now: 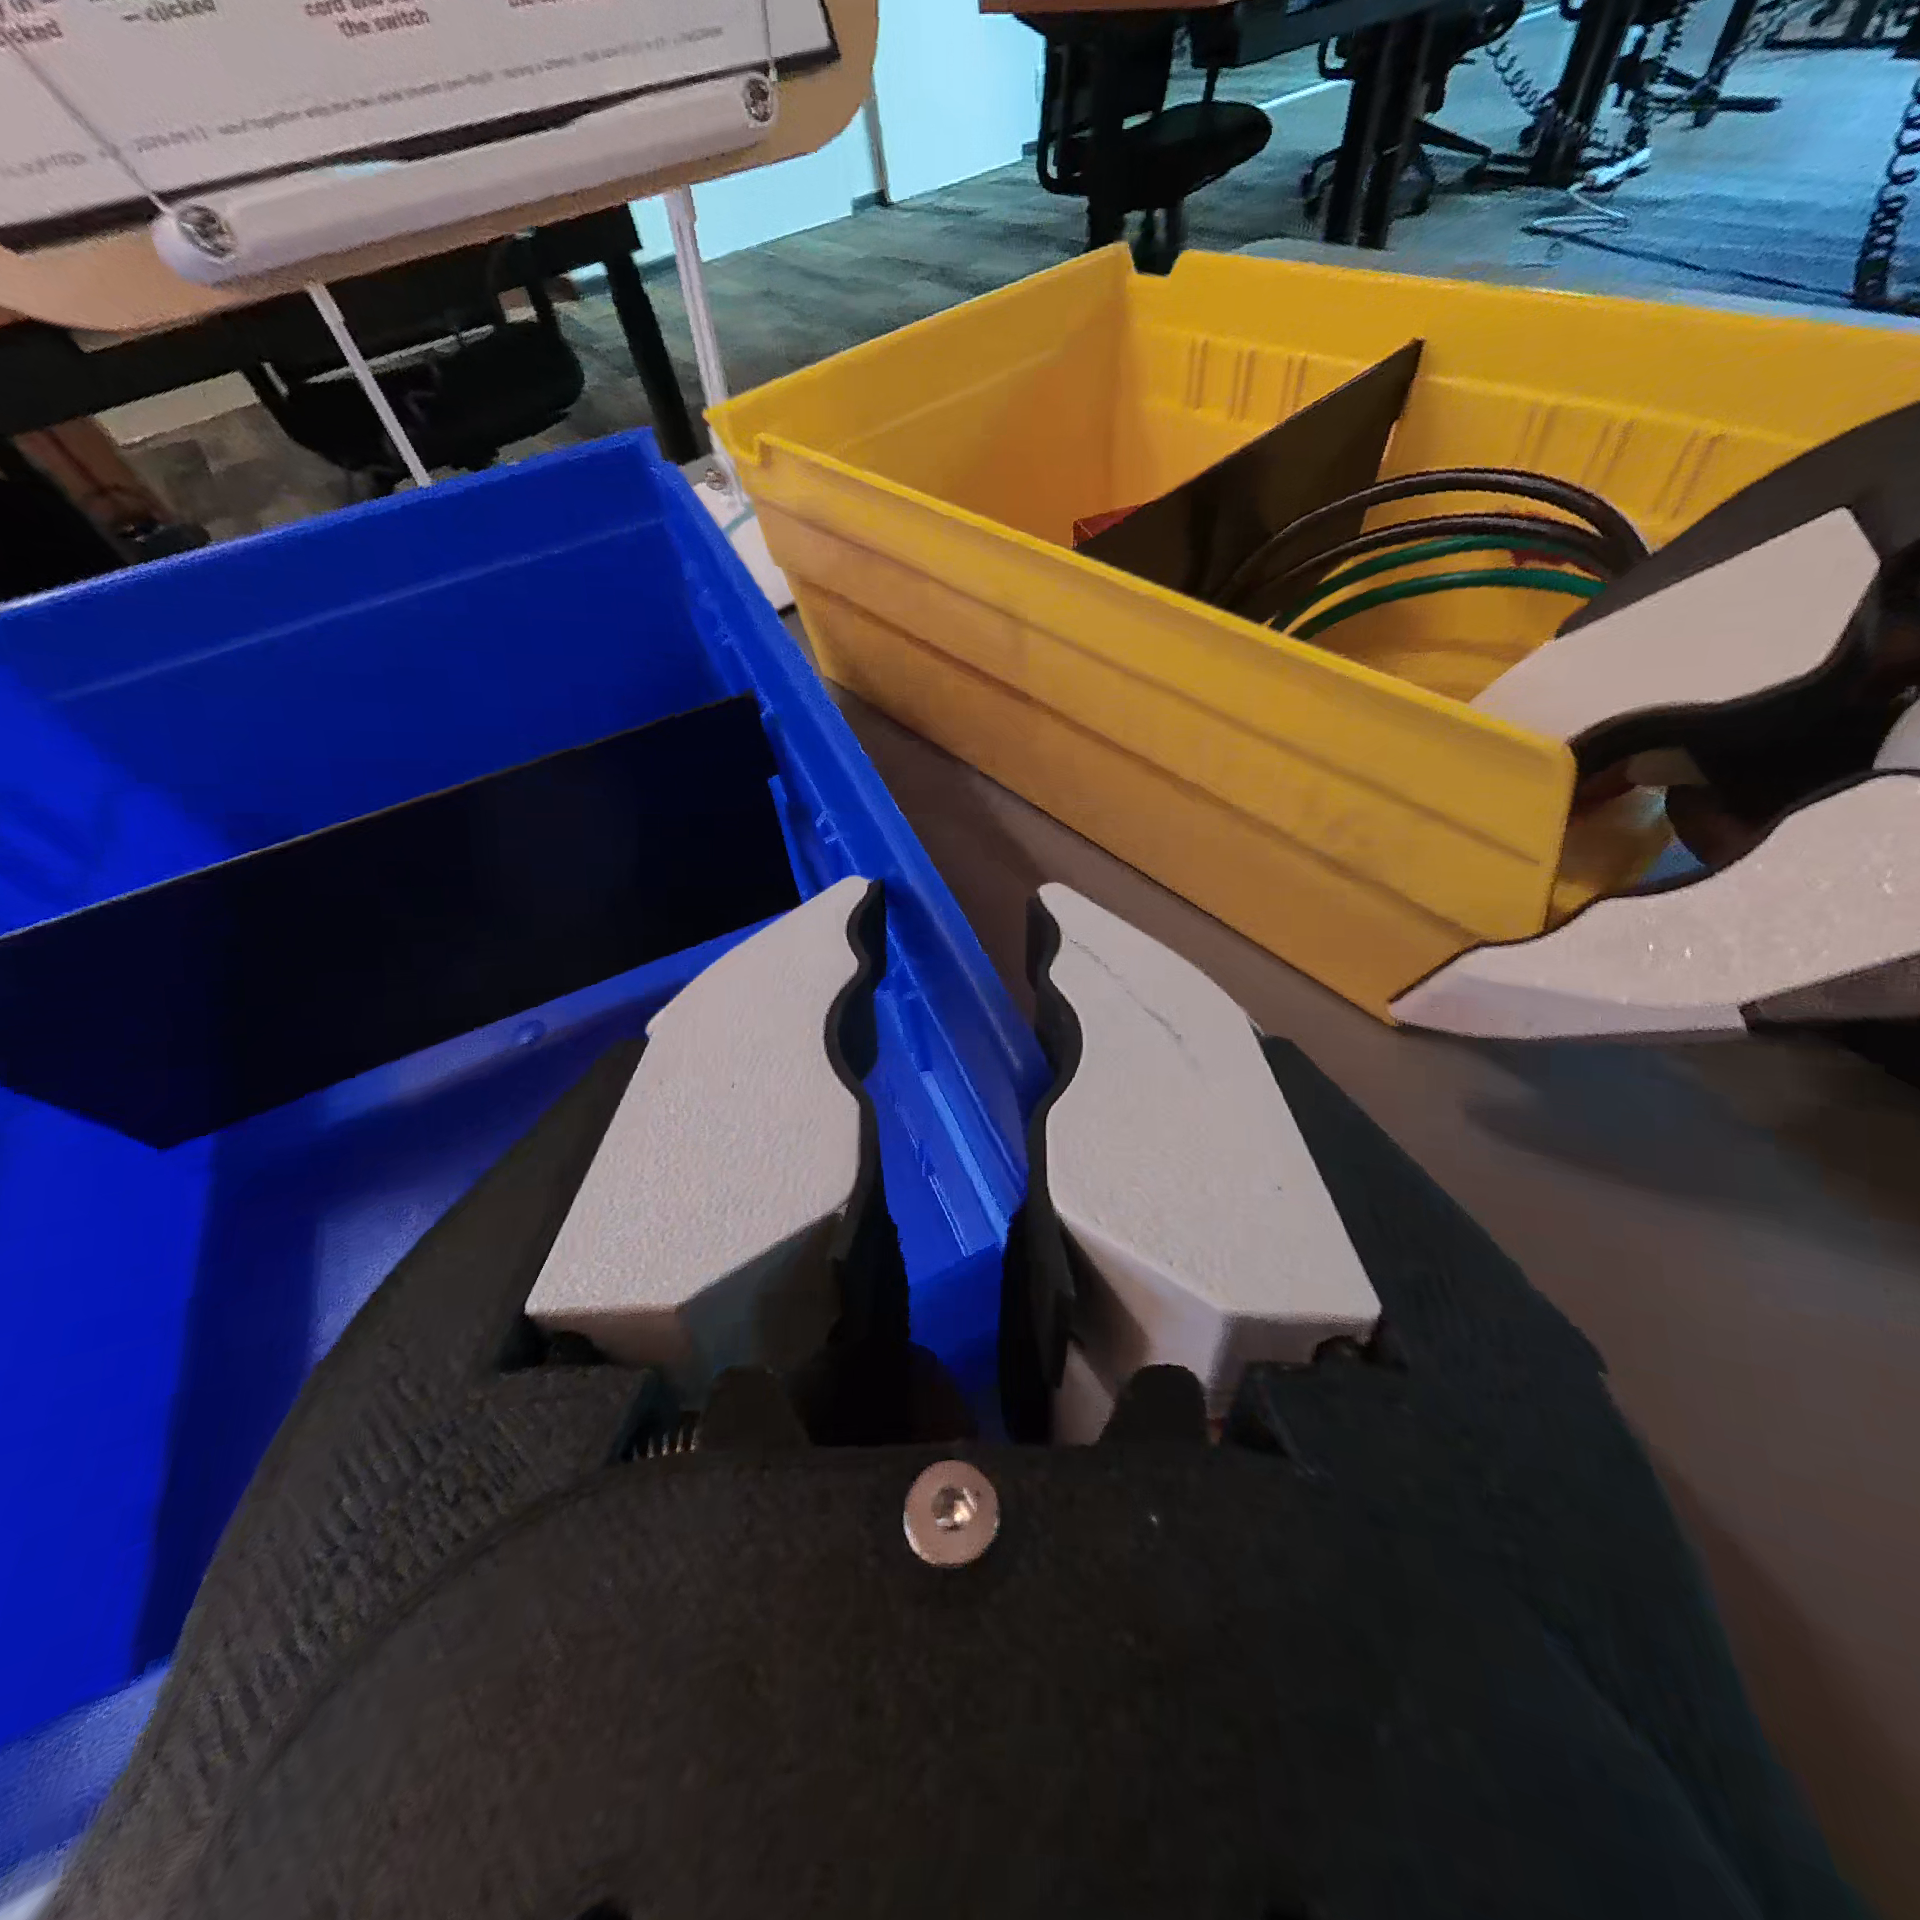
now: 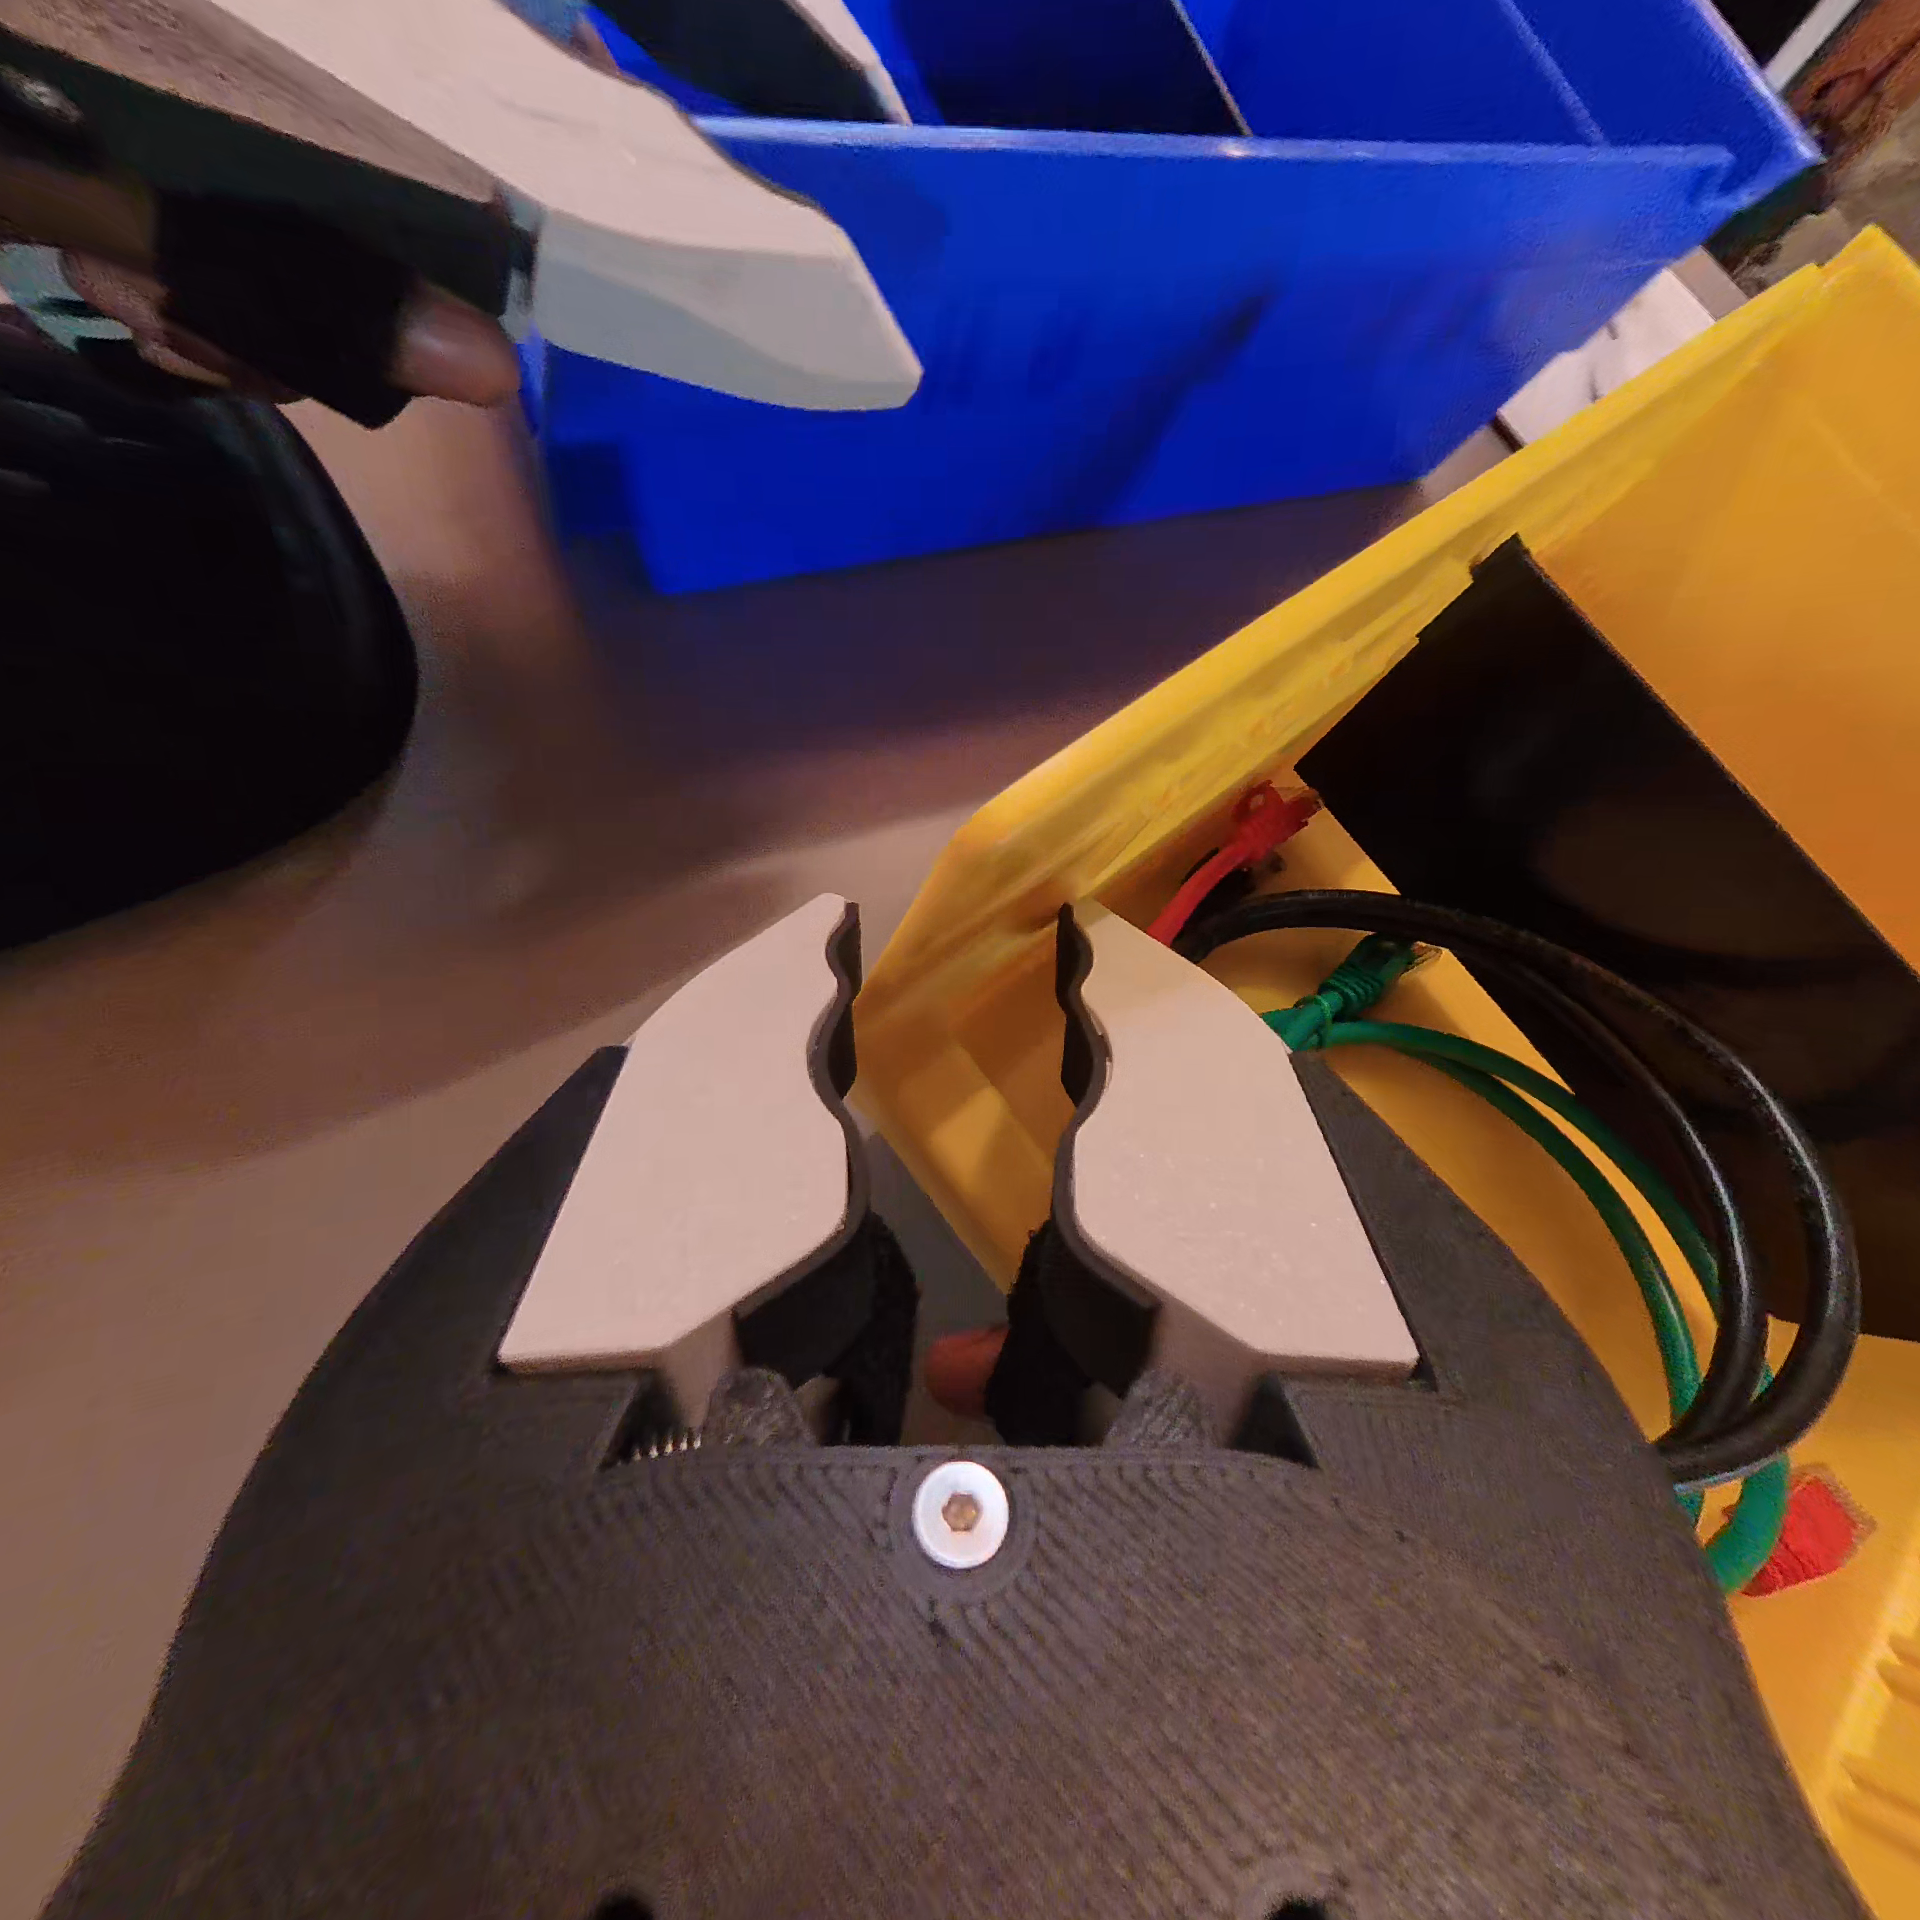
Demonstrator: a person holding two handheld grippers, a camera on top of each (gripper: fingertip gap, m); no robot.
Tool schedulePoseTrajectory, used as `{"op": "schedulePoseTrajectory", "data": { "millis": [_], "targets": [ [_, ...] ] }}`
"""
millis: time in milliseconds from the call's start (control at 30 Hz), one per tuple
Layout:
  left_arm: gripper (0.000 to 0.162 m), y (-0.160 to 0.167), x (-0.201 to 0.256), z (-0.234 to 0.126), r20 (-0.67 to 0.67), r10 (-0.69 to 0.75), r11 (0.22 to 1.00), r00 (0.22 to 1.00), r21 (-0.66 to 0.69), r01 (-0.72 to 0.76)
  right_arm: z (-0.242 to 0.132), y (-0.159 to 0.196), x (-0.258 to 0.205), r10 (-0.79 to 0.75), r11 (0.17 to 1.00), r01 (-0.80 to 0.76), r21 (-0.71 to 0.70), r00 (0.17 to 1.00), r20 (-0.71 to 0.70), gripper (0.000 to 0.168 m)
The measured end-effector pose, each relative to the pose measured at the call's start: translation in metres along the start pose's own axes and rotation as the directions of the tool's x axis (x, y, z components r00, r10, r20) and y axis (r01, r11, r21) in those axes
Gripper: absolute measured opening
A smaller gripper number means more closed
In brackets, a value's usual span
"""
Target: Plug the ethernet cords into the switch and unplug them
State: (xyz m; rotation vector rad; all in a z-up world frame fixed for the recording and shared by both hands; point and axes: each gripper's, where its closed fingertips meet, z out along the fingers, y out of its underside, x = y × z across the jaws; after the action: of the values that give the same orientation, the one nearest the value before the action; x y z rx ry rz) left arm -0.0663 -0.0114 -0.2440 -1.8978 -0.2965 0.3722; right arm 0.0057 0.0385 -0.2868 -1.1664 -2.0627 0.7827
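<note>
Judged step: start of cord pickup. No cord is held, and no switch appears in either view, so plugging has not begun.

Left gripper [image 1: 956, 914]: grey-padded fingers on a black printed body, positioned over the near corner wall of the blue plastic bin [image 1: 343, 665]. Jaws stand narrowly apart with nothing between them. They straddle the line of the bin wall; contact with it cannot be confirmed. A black divider panel [image 1: 395, 883] crosses the bin at 10 o'clock from the fingertips.

Right gripper [image 2: 956, 935]: same build, jaws partly apart and empty, tips at the near corner of the yellow plastic bin [image 2: 1351, 665]. Touching or just clear cannot be told.

Cord location: inside the yellow bin, on the near side of its own black divider. The green ethernet cord [image 2: 1558, 1122], the black cord [image 2: 1662, 1018] and the red cord [image 2: 1236, 852] lie coiled together from 1 to 4 o'clock of the right fingertips.

Next move, by estimate: shift the right gripper toward 2 o'clock over the rim, descend, and close on one plug boot. The overlapping coils may drag up together. Both bins rest on the grey table surface [image 1: 1455, 1195].
</note>
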Motion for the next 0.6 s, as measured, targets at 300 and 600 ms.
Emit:
{"op": "schedulePoseTrajectory", "data": {
  "millis": [300, 600],
  "targets": [
    [0.055, -0.062, 0.066, -0.031, -0.12, -0.043, 0.974, 0.992, 0.215, 0.068, -0.087, -0.03, 0.039, 0.264, 0.87, -0.226, 0.438, 0.964, -0.026, 0.112],
    [0.073, -0.022, 0.098, 0.03, -0.186, -0.095, 0.995, 0.978, -0.048, 0.088, -0.141, 0.07, 0.145, 0.669, 0.677, -0.478, 0.559, 0.717, -0.197, 0.071]
  ]
}}
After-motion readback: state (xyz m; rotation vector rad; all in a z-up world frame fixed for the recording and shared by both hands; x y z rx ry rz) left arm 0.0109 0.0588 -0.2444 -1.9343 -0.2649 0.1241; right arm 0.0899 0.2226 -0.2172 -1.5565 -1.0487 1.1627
